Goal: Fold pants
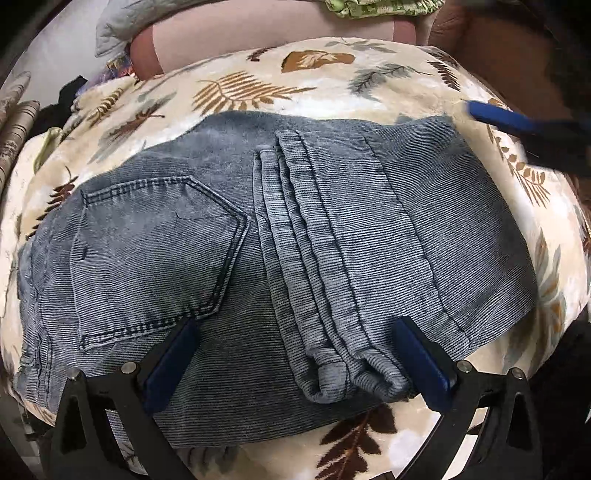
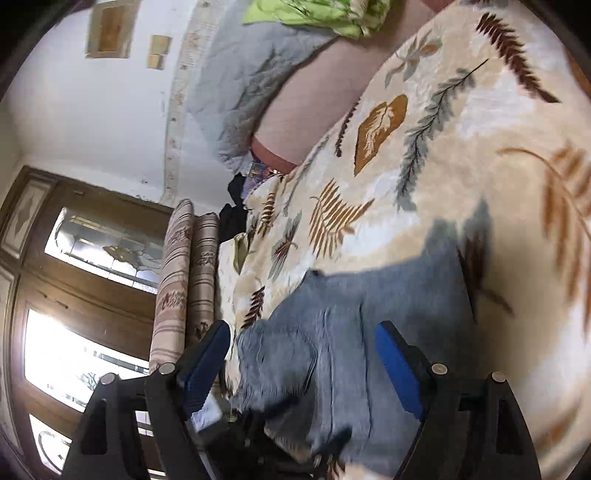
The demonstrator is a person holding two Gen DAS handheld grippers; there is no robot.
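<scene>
Grey-blue corduroy pants (image 1: 229, 236) lie folded on a leaf-patterned cream blanket (image 1: 258, 85), back pocket to the left and the doubled legs laid over the right half. My left gripper (image 1: 295, 326) hovers over their near edge, jaws wide and open, nothing pinched. A blue finger (image 1: 498, 116) of the right gripper shows blurred past the pants' far right corner. In the right wrist view the right gripper (image 2: 301, 332) is open, tilted, with the blurred pants (image 2: 332, 339) beneath and beyond its fingers, none of the cloth held.
A pink padded bolster (image 1: 258, 37) with a grey quilt (image 1: 122, 26) and green cloth (image 1: 369, 7) runs behind the blanket. Striped cushions (image 2: 184, 280) and dark clothing (image 2: 232, 214) lie at the blanket's left end. A wooden door with glass panes (image 2: 85, 258) stands beyond.
</scene>
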